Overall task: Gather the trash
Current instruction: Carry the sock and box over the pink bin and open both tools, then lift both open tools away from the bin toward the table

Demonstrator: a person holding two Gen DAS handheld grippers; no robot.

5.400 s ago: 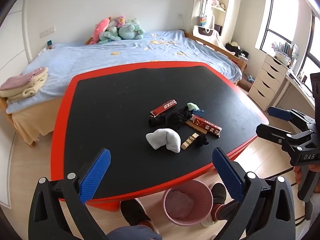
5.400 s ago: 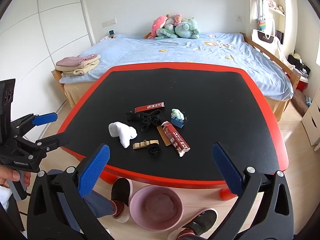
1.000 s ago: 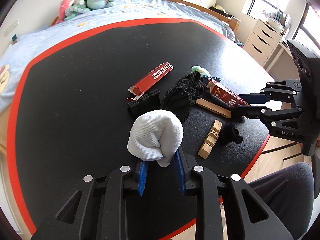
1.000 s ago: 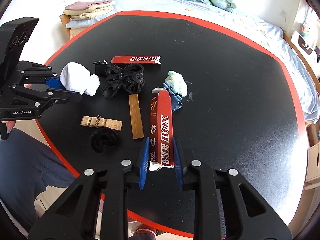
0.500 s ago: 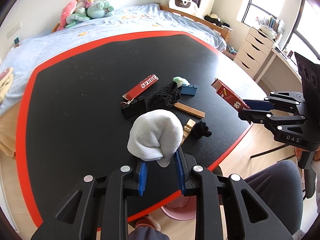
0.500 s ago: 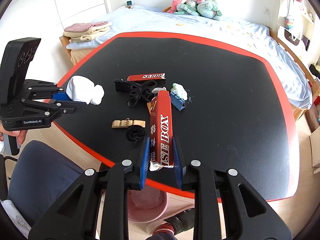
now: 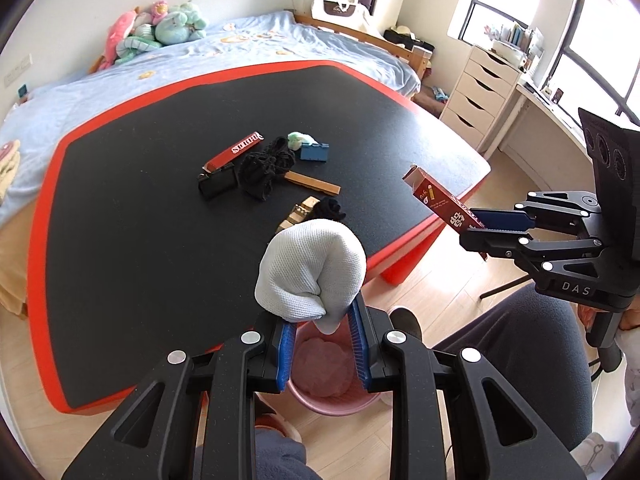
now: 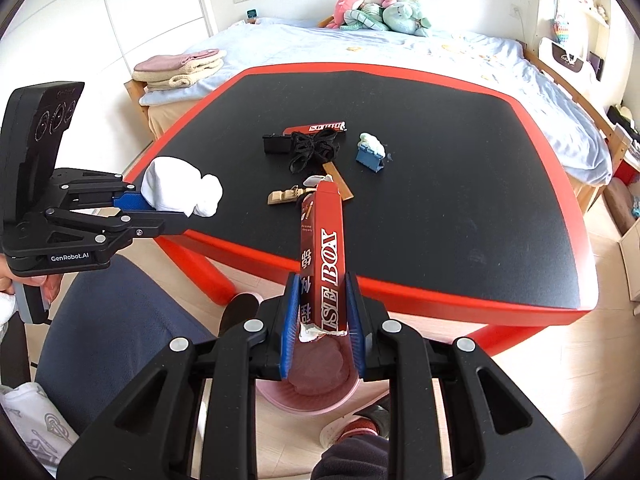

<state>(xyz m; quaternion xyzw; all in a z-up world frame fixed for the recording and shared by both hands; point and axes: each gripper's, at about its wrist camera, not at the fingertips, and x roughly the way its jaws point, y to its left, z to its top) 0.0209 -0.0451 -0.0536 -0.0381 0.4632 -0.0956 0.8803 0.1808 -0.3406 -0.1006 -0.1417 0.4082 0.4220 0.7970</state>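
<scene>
The bed [image 8: 400,46] with its pale blue cover fills the back of the room, and plush toys [image 8: 380,10] are piled at its head. In front of it stands the black table [image 8: 440,208] with a red rim. Near the table's middle lie a second red box [image 7: 234,150], a tangle of black cord [image 7: 266,166], a small blue holder [image 8: 368,156], a wooden strip [image 7: 312,183] and a wooden clip [image 8: 284,196]. On the floor by the table's near edge sits the pink bin [image 7: 332,376] (something pale pink lies in its bottom), next to the person's shoe [image 7: 404,320].

The left gripper [image 7: 322,340] is closed narrow on a white crumpled cloth [image 7: 312,268], which bulges out above the blue pads [image 7: 283,354]; the bundle hangs past the table's edge, over the bin. The right gripper [image 8: 322,320] is clamped on a long red box [image 8: 322,252], gripping its torn lower end, and the box sticks forward and up over the table's near rim. The bin shows directly below these fingers too. Both held items are clear of the table surface
</scene>
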